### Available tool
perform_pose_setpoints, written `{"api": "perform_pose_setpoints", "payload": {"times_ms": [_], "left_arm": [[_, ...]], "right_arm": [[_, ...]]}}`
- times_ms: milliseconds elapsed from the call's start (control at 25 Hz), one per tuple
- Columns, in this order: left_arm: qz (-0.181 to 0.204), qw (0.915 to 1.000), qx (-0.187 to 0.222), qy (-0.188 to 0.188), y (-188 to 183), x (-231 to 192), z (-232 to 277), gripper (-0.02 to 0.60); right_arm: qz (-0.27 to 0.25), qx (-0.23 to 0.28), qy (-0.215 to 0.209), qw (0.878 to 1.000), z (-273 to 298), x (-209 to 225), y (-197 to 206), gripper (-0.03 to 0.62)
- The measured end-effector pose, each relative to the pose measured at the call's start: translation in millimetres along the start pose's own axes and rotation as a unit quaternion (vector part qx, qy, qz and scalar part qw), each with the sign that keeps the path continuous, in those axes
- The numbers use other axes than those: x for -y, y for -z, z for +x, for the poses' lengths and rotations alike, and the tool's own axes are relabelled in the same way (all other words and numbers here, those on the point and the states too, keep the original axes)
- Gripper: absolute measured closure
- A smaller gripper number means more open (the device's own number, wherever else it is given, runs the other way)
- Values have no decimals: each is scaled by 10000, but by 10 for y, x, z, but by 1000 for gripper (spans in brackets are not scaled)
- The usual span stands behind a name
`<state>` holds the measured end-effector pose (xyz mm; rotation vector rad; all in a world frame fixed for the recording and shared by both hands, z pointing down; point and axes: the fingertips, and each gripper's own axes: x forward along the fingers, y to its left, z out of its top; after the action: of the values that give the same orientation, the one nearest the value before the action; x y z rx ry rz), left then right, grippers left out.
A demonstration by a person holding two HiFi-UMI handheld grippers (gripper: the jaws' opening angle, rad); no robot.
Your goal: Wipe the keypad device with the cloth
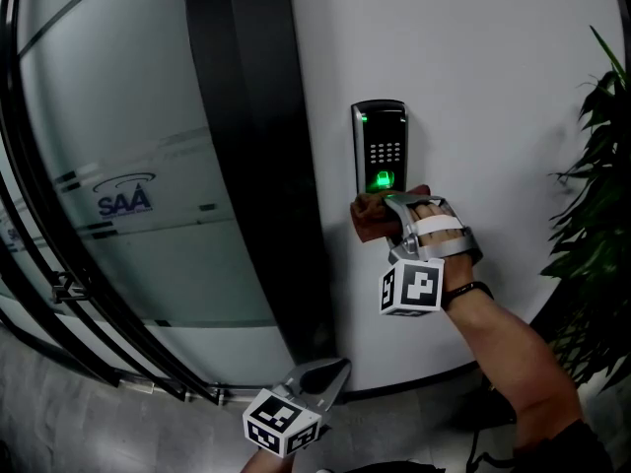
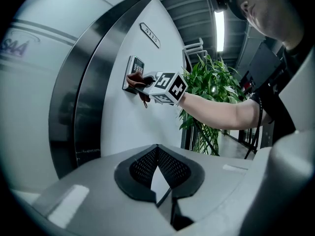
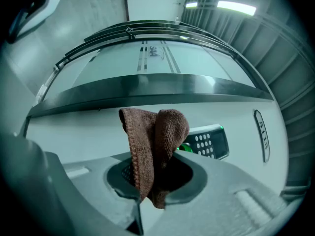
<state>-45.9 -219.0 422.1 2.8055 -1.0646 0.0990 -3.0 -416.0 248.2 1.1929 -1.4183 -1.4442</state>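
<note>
We see the right gripper [image 1: 390, 205] [image 3: 155, 183] clenched on the brown cloth [image 1: 373, 218] [image 3: 153, 141]. In its own view the cloth stands folded up out of the jaws, toward the middle of the frame. In the head view, right of centre, the cloth is pushed against the lower end of the keypad device [image 1: 381, 146], just under its green-lit patch. A second small green light glows at the device's top and rows of pale keys sit between the two; we cannot read the key markings. The gripper's marker cube [image 1: 412, 287] hangs below the hand, beside a dark wristband [image 1: 465, 292]. The device is mounted on a white wall [image 1: 473, 87]. In the left gripper view, above the device [image 2: 134, 69], a slim number plate [image 2: 149, 35] reads "5113". Left of the wall runs a dark pillar [image 1: 256, 166], then a curved glass panel [image 1: 118, 116] printed with blue "SAA" under an arc. A leafy plant [image 1: 596, 175] fills the right edge. The left gripper [image 1: 321, 376] [image 2: 158, 178] hangs at the bottom centre of the head view, jaws closed at the tips and grasping nothing.
</note>
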Motion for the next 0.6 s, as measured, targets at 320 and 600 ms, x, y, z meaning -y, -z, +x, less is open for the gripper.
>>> {"api": "perform_pose_setpoints", "payload": {"times_ms": [320,600], "left_arm": [[-29,10000,-38,83,36,-42,-29,565],[-41,9997,-76,211,70,-79,-116,565]], "right_arm": [[12,-104,-133,9999,-12,-173,13,540],[36,-333,-316,9989,-3,-322,37,540]]}}
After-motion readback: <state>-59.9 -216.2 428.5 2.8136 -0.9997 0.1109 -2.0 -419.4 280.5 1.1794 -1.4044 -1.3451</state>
